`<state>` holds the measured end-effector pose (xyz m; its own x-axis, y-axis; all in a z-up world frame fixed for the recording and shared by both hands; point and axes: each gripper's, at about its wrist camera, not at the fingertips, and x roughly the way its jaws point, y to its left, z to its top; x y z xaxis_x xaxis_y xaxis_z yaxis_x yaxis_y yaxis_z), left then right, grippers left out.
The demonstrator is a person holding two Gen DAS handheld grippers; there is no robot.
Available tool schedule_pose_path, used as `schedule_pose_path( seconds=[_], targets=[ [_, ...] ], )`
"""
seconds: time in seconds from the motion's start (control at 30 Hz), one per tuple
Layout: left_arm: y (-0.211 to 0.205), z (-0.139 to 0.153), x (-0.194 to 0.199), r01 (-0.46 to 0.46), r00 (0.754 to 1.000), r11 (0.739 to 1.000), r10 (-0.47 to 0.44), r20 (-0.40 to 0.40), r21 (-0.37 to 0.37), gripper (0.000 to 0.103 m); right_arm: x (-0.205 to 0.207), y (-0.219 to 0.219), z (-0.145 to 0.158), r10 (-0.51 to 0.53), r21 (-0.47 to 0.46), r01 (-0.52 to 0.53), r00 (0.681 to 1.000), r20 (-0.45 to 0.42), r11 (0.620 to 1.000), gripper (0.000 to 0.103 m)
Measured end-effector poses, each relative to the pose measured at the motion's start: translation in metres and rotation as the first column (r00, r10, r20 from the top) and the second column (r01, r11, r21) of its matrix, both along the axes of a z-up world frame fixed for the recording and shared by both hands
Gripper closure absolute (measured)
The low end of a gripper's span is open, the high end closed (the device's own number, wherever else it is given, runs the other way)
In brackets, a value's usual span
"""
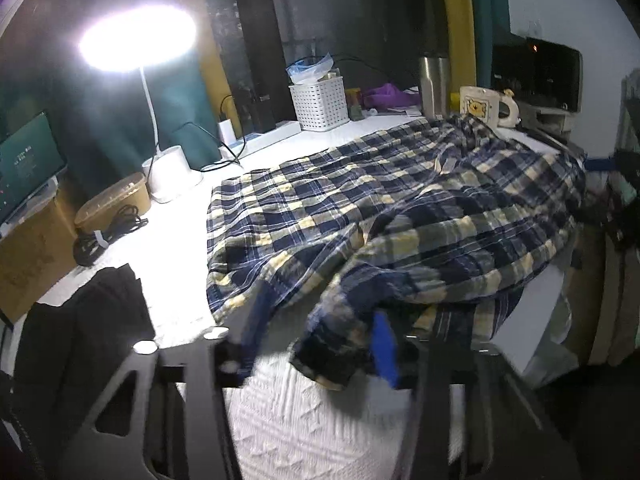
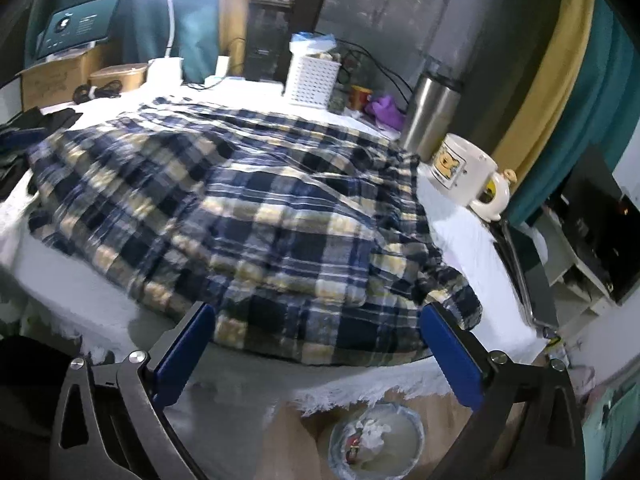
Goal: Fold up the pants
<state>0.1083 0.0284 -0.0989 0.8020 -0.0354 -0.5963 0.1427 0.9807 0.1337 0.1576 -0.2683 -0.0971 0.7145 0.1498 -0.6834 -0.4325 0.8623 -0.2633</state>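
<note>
Nearest your left camera, the left tongs (image 1: 316,354) were spread apart over the white textured cloth of the table (image 1: 304,420), with a hem corner of the plaid pants (image 1: 400,216) lying between the blue pads (image 1: 385,350) (motion blur hid whether either pad touched the cloth). The pants themselves lay spread and rumpled across the middle of the table, one leg stretched toward the lamp (image 1: 138,38) side, the other bunched toward the right edge.

Your right tongs (image 2: 316,332) stood wide open too, gripping nothing, hovering just off the near edge of the table with the pants' hanging edge between the fingers (image 2: 452,356). Below them a bin (image 2: 376,440) sat on the floor.

Behind the pants stood a white basket (image 1: 320,102), a steel flask (image 2: 430,108) and a cartoon mug (image 2: 460,170), the mug just beside the fabric. Dark clothing (image 1: 80,332) lay at the table's left end.
</note>
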Motion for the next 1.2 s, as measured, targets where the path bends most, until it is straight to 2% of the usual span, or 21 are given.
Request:
schedule_pose_path(
  seconds=[0.07, 0.2, 0.33, 0.43, 0.67, 0.87, 1.03, 1.2],
  targets=[
    [0.000, 0.001, 0.004, 0.001, 1.000, 0.999, -0.001, -0.008, -0.035, 0.081, -0.006, 0.008, -0.006, 0.024, -0.025, -0.024, 1.000, -0.002, 0.999, 0.000],
    [0.002, 0.006, 0.007, -0.007, 1.000, 0.994, 0.006, -0.010, -0.112, 0.088, -0.016, 0.027, -0.017, 0.080, -0.040, -0.080, 0.997, 0.009, 0.996, 0.000],
    [0.004, 0.016, 0.008, -0.007, 1.000, 0.986, 0.007, -0.005, -0.164, 0.091, -0.014, 0.046, -0.029, 0.094, -0.151, -0.079, 0.991, 0.095, 0.985, 0.000],
    [0.006, 0.024, 0.011, -0.004, 1.000, 0.981, 0.003, -0.003, -0.192, 0.092, -0.006, 0.043, -0.026, 0.074, -0.165, -0.049, 0.987, 0.146, 0.985, 0.000],
    [0.006, 0.024, 0.024, -0.009, 1.000, 0.987, 0.006, -0.022, -0.163, 0.092, 0.022, 0.005, -0.018, -0.026, -0.141, 0.050, 0.986, 0.166, 0.989, 0.000],
    [0.002, 0.012, 0.037, -0.019, 0.997, 0.992, 0.010, -0.073, -0.123, 0.092, 0.044, -0.025, -0.005, -0.100, -0.057, 0.111, 0.981, 0.168, 0.992, 0.000],
    [0.000, 0.002, 0.043, -0.021, 0.993, 0.993, 0.008, -0.115, -0.115, 0.092, 0.065, -0.042, 0.004, -0.117, 0.008, 0.117, 0.982, 0.151, 0.993, 0.000],
    [-0.008, -0.011, 0.047, 0.004, 0.985, 0.996, -0.021, -0.174, -0.094, 0.091, 0.091, -0.045, 0.003, -0.089, 0.055, 0.083, 0.989, 0.115, 0.995, 0.000]
  ],
)
